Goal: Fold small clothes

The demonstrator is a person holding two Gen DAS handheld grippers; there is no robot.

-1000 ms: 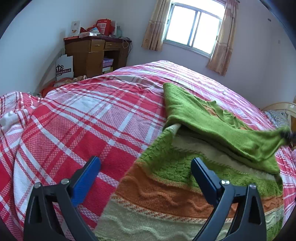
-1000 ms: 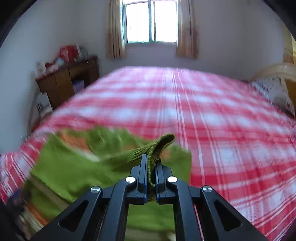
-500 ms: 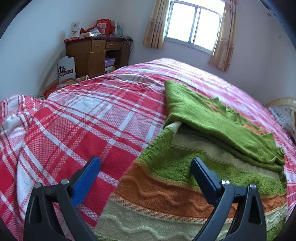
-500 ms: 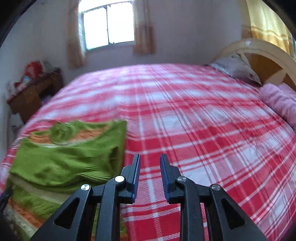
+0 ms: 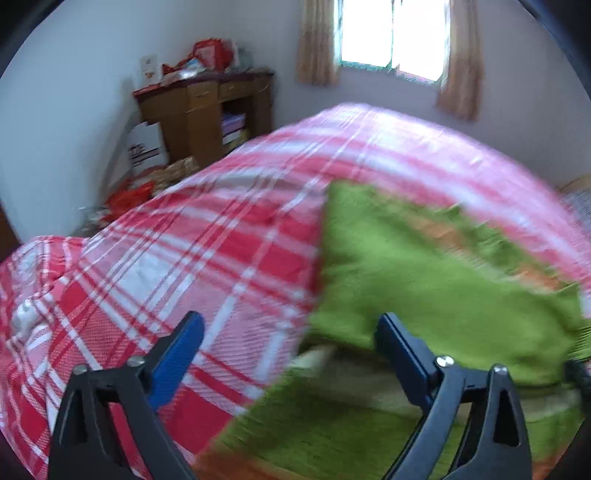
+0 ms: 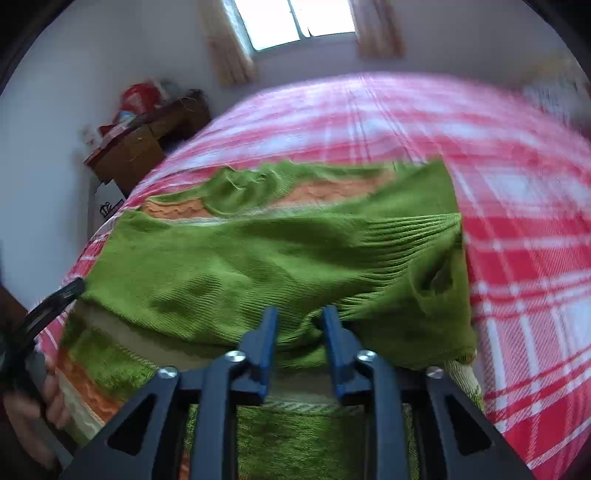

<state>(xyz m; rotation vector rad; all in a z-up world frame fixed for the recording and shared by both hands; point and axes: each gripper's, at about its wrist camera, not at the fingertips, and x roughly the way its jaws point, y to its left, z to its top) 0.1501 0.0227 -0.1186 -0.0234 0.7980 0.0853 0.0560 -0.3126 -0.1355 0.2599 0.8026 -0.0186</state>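
Observation:
A green, orange and cream striped knit sweater lies on the red plaid bed, with a green sleeve folded across its body. It also shows in the right wrist view. My left gripper is open and empty, low over the sweater's left edge. My right gripper is partly open and empty, its fingertips just above the folded green sleeve near the cuff. The left gripper shows at the left edge of the right wrist view. Both views are motion-blurred.
A wooden desk with clutter on top stands against the far wall left of the bed, with a white box and bags on the floor beside it. A curtained window is behind. Plaid bedspread stretches to the right of the sweater.
My right gripper let go of the green sleeve, swung away, then came back low over the folded sleeve. My left gripper moved forward over the sweater's left edge, staying open.

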